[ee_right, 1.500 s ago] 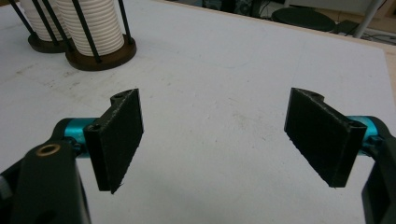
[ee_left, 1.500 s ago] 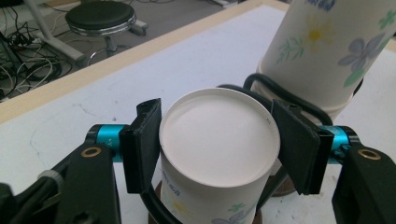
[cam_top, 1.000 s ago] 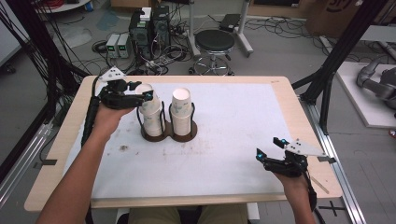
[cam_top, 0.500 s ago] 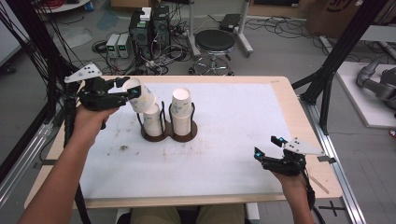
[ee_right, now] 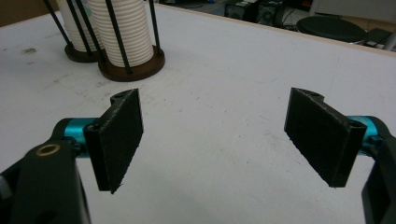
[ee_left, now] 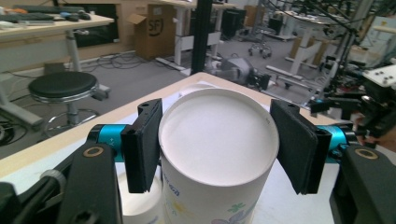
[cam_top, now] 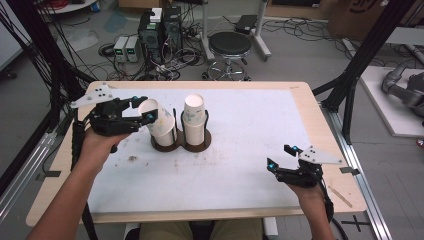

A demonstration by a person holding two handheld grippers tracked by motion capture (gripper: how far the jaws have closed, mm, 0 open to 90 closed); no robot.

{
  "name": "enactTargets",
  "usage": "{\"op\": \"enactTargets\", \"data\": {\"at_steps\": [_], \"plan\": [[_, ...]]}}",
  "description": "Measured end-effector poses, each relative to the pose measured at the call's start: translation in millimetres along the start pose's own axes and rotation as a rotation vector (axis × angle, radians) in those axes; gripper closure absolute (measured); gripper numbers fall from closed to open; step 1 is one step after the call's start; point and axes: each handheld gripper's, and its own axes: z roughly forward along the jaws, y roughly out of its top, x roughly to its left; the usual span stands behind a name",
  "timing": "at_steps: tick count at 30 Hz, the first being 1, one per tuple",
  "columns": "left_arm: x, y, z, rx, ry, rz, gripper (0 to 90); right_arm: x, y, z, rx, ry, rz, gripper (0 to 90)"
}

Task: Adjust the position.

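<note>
Whereas half a second ago the white paper cup (cam_top: 159, 118) sat nearly upright atop the left stack, it now leans left, tipped out of the dark wire-and-disc cup holder (cam_top: 181, 142) on the white-topped wooden table (cam_top: 250, 150). The left gripper (cam_top: 142, 110) has swung outward with it; its jaws pinch the cup just below the rim, seen clearly in the left gripper view (ee_left: 218, 154). Judged from this, one cup is being peeled off the left stack, though its base still looks nested. The right stack of white cups (cam_top: 194, 118) stands upright beside it. The right gripper (cam_top: 280, 157) waits at the near right, jaws spread and empty.
</note>
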Motion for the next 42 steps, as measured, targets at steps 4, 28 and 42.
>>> {"op": "enactTargets", "data": {"at_steps": [4,28,42], "plan": [[-7.3,-4.4,4.2,0.007,-0.029,0.008,37.2,4.9,2.7,2.8,-0.006,0.034,-0.012,20.1],[-66.1,-30.7,68.5,0.079,-0.249,0.085,37.2,45.0,31.9,22.9,-0.027,0.322,-0.107,20.0],[-89.8,-47.9,99.3,0.136,-0.336,0.119,37.2,67.4,35.3,48.4,-0.009,0.476,-0.185,20.0]]}}
